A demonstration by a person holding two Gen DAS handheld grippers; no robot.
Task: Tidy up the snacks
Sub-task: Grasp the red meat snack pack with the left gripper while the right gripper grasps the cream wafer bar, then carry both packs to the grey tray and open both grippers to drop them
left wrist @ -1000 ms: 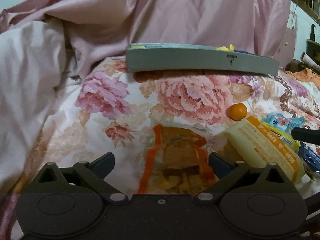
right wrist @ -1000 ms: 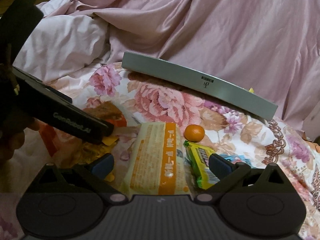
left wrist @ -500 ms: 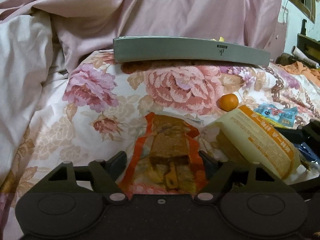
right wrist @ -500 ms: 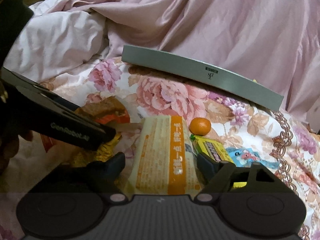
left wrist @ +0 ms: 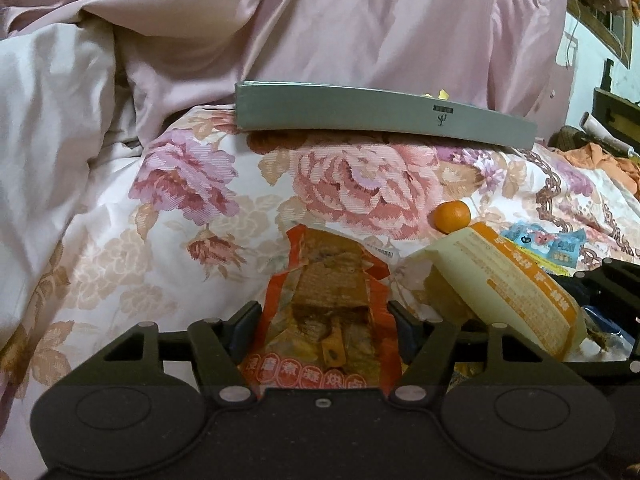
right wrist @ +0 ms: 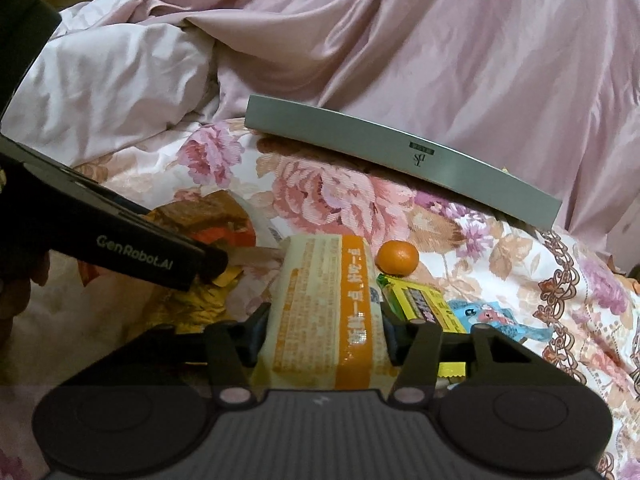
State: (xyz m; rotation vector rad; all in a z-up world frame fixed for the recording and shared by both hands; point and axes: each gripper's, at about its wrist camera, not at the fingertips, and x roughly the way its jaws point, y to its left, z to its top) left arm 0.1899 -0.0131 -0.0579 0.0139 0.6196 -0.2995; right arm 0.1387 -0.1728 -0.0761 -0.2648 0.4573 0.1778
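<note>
An orange-edged clear packet of brown cakes [left wrist: 330, 300] lies on the floral bedspread, and my left gripper [left wrist: 326, 326] is shut on its near end. My right gripper [right wrist: 322, 330] is shut on a pale yellow packet with an orange stripe [right wrist: 320, 312], also seen at the right of the left wrist view as the yellow packet [left wrist: 504, 296]. The left gripper's body [right wrist: 132, 248] crosses the left of the right wrist view above the cake packet [right wrist: 212, 212]. A grey shallow box [left wrist: 380, 120] [right wrist: 400, 160] lies further back on the bed.
A small tangerine [left wrist: 452, 215] [right wrist: 398, 258] lies just beyond the yellow packet. A green-yellow candy pack [right wrist: 420, 304] and a blue sachet [right wrist: 496, 320] lie to the right. Crumpled pink bedding [left wrist: 320, 32] rises behind the box. Furniture and orange cloth [left wrist: 612, 160] stand far right.
Both grippers have moved forward and closed: the left on the cake packet, the right on the yellow packet. Their jaws stood wide apart a second ago.
</note>
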